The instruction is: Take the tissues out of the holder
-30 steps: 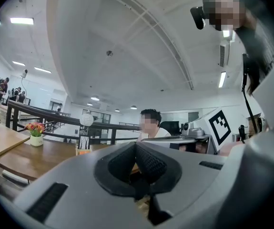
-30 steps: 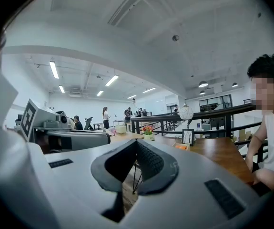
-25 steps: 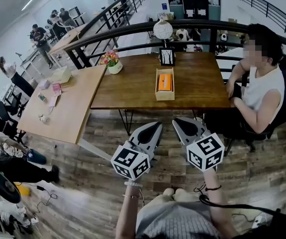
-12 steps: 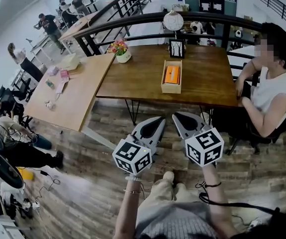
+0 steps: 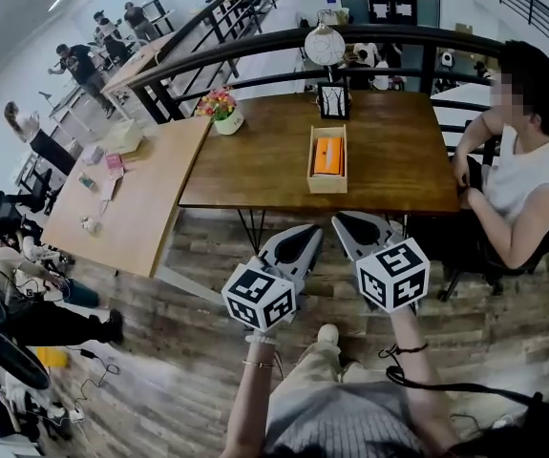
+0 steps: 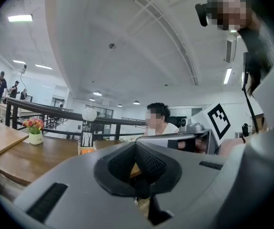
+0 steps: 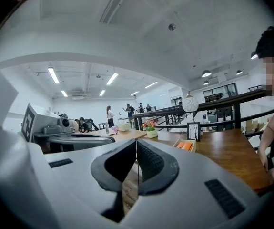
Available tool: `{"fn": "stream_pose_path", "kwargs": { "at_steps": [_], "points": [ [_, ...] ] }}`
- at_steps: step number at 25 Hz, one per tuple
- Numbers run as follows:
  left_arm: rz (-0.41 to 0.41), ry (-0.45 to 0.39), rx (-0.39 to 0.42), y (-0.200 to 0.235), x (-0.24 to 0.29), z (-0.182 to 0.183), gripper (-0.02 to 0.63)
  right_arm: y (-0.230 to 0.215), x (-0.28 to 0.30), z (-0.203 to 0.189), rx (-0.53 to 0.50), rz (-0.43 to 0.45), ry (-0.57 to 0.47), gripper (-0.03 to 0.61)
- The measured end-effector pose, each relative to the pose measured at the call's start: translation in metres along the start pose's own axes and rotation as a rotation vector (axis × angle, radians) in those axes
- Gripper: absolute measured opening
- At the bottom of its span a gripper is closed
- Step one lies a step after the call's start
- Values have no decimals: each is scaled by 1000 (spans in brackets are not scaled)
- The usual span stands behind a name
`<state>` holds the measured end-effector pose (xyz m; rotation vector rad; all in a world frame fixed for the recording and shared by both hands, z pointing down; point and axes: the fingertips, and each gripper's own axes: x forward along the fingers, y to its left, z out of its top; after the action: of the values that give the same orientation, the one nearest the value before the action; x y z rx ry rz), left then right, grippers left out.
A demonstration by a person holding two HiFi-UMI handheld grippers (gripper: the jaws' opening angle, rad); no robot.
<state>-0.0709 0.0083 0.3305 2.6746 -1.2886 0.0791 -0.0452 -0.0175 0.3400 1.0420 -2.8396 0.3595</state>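
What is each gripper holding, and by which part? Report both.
Nothing is held. The left gripper and right gripper are both shut, with nothing between the fingers. The orange tissues lie in the wooden holder on the table.

The left gripper (image 5: 305,238) and the right gripper (image 5: 345,225) are held side by side, low in front of the person. Their tips point forward and lean slightly toward each other. Each gripper's jaws are pressed together with nothing between them. Behind them reach the bare left forearm (image 5: 248,394) and right forearm (image 5: 411,363).
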Motion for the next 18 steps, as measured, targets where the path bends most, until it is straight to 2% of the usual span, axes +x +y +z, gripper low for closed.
{"fn": "stream_pose_path", "kwargs": {
  "at_steps": [6,18],
  "points": [
    [-35,-19,20,41,27,18,8,-30,32,21,-3,-53,-33,12],
    [-125,16,4,83,56,11,8,-59,68,19,34,-116,-4,12]
  ]
}}
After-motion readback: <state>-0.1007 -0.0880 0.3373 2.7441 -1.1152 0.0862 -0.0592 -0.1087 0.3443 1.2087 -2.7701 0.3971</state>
